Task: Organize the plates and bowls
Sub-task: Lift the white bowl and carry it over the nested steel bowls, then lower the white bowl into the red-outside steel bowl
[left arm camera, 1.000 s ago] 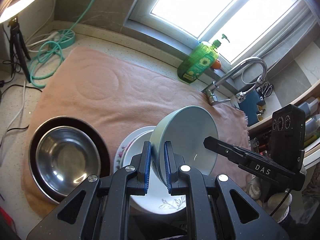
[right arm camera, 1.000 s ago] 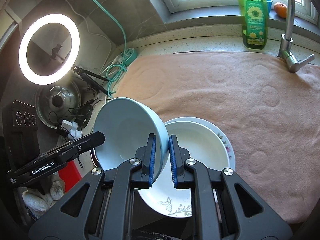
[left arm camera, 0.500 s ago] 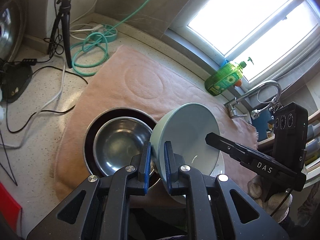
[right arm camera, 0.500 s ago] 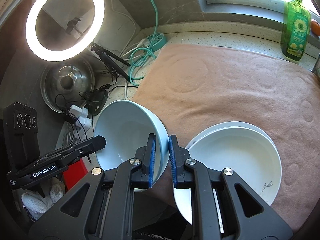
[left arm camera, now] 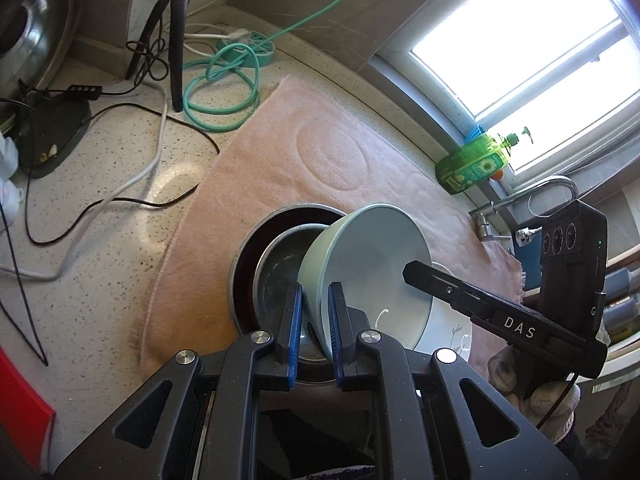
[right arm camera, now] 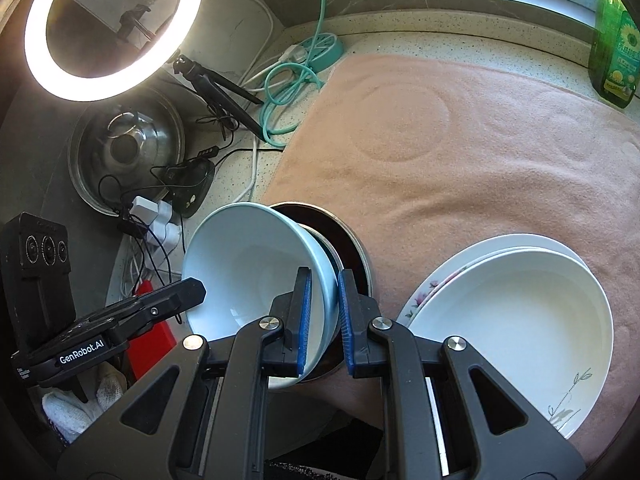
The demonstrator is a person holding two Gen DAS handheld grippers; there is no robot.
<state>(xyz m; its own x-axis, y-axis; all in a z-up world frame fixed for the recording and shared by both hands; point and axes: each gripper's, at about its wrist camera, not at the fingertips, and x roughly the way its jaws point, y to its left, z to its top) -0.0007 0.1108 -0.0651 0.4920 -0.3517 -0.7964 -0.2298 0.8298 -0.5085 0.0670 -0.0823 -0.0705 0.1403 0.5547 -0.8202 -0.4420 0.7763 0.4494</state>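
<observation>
Our left gripper (left arm camera: pixel 313 332) and right gripper (right arm camera: pixel 323 320) each pinch opposite rims of the pale blue bowl (left arm camera: pixel 372 264), held tilted just above the steel bowl (left arm camera: pixel 280 272) nested in the dark bowl (left arm camera: pixel 244 256); white plates (right arm camera: pixel 516 304) lie right.

Carried leftward off the stacked white plates (right arm camera: pixel 516 304) and now held tilted over the steel bowl (left arm camera: pixel 280 276) nested in the dark-rimmed pan (left arm camera: pixel 248 256): pale blue bowl (left arm camera: pixel 368 264), rim pinched from both sides by left hand-held gripper (left arm camera: pixel 314 328) and right hand-held gripper (right arm camera: pixel 324 316).
</observation>
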